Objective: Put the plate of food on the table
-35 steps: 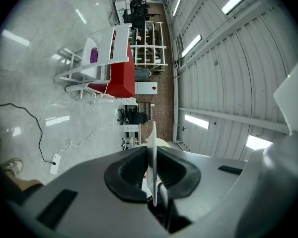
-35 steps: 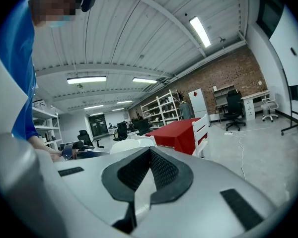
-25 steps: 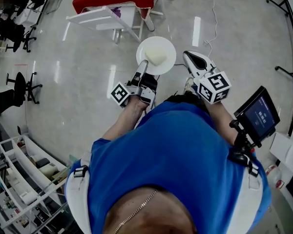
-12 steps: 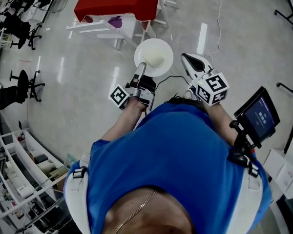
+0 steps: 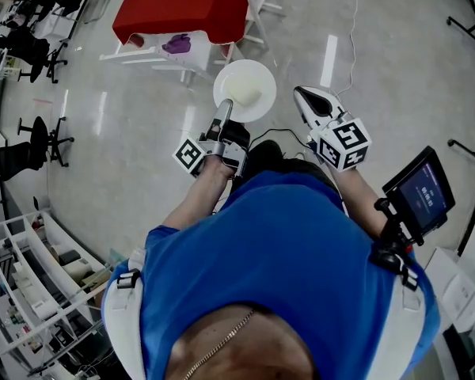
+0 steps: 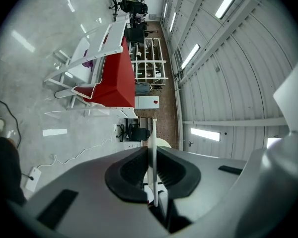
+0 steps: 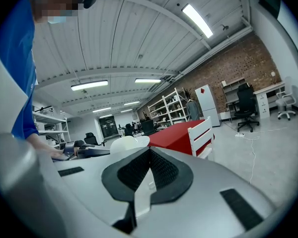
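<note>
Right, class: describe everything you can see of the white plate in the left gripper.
The plate is round, white and smooth. It is held roughly level above the floor, short of the red table. A pale lump of food lies on it. The left gripper is shut on its near rim, so it shows edge-on in the left gripper view. Nothing else touches it.

Level white plate (image 5: 231,73) bearing pale food (image 5: 250,93), near red table (image 5: 182,6)
</note>
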